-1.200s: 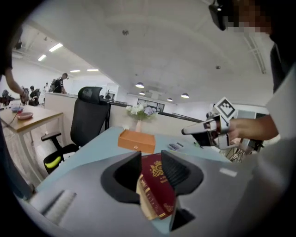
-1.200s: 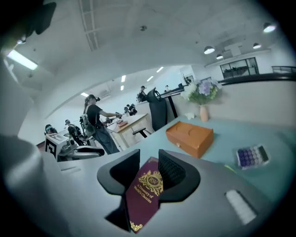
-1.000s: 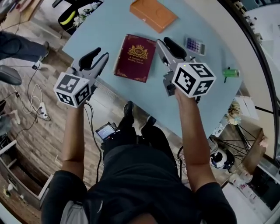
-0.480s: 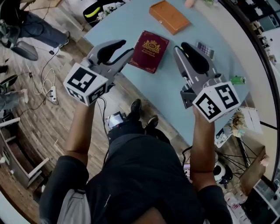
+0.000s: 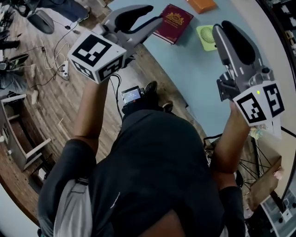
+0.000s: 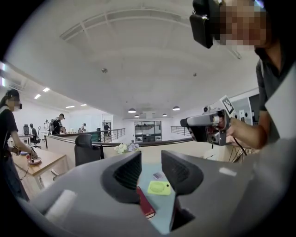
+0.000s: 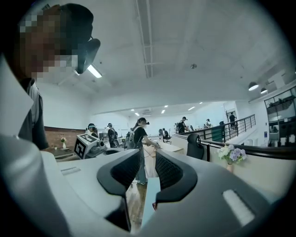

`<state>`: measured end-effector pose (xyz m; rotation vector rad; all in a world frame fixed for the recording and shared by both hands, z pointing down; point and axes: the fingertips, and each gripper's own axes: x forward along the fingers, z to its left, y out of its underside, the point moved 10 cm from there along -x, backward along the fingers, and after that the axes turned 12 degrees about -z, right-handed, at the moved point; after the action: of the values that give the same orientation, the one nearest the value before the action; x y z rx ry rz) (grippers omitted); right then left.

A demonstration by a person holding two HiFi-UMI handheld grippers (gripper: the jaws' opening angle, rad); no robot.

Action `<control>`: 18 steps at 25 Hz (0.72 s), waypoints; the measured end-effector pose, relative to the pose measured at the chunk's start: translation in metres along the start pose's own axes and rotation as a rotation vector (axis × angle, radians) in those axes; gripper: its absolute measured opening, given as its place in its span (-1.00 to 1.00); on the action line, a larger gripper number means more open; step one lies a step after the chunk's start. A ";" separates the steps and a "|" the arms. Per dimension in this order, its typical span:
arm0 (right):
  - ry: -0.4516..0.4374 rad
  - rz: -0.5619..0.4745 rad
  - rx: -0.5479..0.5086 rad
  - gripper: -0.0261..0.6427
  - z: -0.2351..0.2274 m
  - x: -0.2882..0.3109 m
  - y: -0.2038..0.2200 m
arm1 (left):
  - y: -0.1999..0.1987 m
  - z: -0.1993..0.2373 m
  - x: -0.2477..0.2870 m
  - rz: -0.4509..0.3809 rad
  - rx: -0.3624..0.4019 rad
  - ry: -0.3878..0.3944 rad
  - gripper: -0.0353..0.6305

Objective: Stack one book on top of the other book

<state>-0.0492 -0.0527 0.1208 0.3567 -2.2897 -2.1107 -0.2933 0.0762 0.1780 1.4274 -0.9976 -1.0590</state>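
A dark red book (image 5: 173, 22) with gold print lies flat on the light blue table (image 5: 194, 74), near its left edge. An orange book (image 5: 202, 4) lies beyond it, cut by the top of the head view. The two books are apart. My left gripper (image 5: 150, 21) is held high over the floor, left of the red book, open and empty. My right gripper (image 5: 227, 28) is raised over the table's right part, also open and empty. In the left gripper view the red book (image 6: 144, 203) shows low between the jaws of my left gripper (image 6: 151, 162). My right gripper (image 7: 147, 162) looks out level across the room.
A light green square gadget (image 5: 206, 37) lies on the table right of the red book, and the green gadget (image 6: 159, 187) shows again in the left gripper view. The wooden floor (image 5: 51, 92) carries cables and a power strip. Several people (image 7: 138, 134) stand at desks beyond. An office chair (image 6: 87, 148) stands behind the table.
Both grippers have risen away from the table toward the head camera. The books have slid to the top of the head view. A green gadget has come into sight.
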 end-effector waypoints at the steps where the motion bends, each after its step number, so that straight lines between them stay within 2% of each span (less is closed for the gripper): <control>1: -0.012 0.001 -0.013 -0.61 0.006 -0.006 -0.006 | -0.005 -0.007 -0.004 -0.008 0.007 -0.002 -0.33; 11: -0.045 -0.042 -0.054 -0.63 0.047 -0.073 -0.039 | -0.039 -0.085 -0.037 -0.050 0.062 0.006 -0.33; 18: -0.037 -0.069 -0.073 -0.65 0.057 -0.112 -0.050 | -0.047 -0.116 -0.042 -0.068 0.084 0.022 -0.33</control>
<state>0.0586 0.0189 0.0826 0.4033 -2.2443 -2.2447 -0.1906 0.1511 0.1422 1.5475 -0.9940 -1.0593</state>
